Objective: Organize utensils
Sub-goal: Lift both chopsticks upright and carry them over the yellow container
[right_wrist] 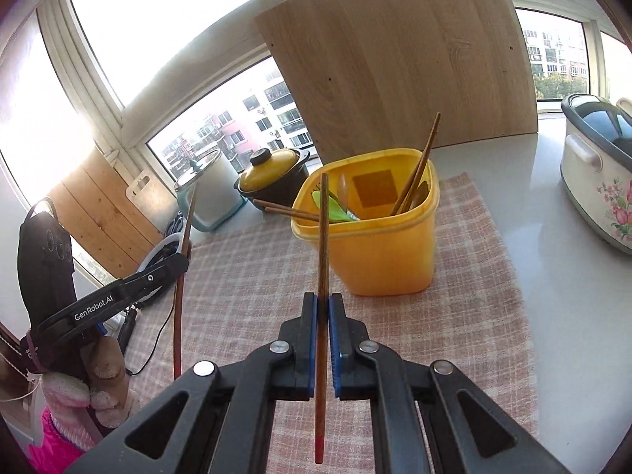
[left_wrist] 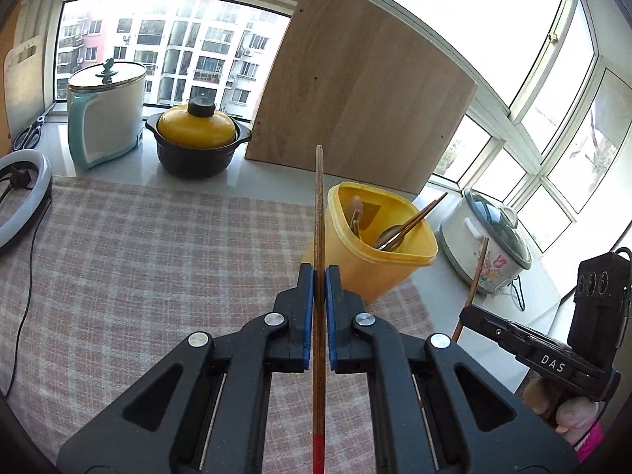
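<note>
My left gripper (left_wrist: 320, 272) is shut on a brown chopstick (left_wrist: 319, 205) with a red end, which points up and forward just left of the yellow utensil bin (left_wrist: 379, 272). My right gripper (right_wrist: 323, 300) is shut on a second red-ended chopstick (right_wrist: 324, 237), its tip in front of the yellow bin (right_wrist: 379, 260). The bin stands on the checked cloth (right_wrist: 245, 276) and holds several chopsticks, a wooden spoon and something green. Across the right wrist view, the left gripper (right_wrist: 173, 268) appears at the left with its chopstick (right_wrist: 182, 264); the right gripper (left_wrist: 470, 312) shows at the right of the left view.
Behind the bin leans a large wooden board (left_wrist: 355, 91). A yellow-lidded black pot (left_wrist: 197, 138) and a white kettle (left_wrist: 106, 110) stand at the window. A flowered rice cooker (left_wrist: 489, 241) sits right of the bin. A ring light (left_wrist: 23, 201) with a cable and scissors (left_wrist: 27, 134) lie far left.
</note>
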Tool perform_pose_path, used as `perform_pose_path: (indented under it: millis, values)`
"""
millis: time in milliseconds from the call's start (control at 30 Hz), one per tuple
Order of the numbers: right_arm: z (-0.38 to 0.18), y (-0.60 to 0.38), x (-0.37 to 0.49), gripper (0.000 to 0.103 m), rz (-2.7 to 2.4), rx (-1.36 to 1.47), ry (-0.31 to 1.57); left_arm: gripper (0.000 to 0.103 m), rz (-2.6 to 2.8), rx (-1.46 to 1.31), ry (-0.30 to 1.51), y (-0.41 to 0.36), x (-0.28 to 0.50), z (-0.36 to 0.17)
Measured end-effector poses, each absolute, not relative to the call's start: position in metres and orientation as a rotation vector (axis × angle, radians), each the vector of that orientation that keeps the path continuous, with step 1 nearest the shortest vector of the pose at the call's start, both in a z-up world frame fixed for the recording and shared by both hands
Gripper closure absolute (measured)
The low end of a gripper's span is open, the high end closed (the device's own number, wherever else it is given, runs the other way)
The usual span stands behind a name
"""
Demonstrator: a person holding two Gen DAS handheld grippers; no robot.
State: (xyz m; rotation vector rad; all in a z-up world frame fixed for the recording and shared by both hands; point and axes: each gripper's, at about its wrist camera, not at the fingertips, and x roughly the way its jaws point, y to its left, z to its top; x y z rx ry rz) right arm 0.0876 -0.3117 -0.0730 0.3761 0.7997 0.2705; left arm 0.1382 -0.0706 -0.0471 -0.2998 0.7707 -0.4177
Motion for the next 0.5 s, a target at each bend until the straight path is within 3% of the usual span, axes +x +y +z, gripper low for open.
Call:
perform_pose_path:
  millis: [500]
  values:
    - [-0.021,-0.353,0.118,0.100,0.266,0.365,0.666,0.099,-0.403,-0.416,0.581,-0.108,0.193,-0.007]
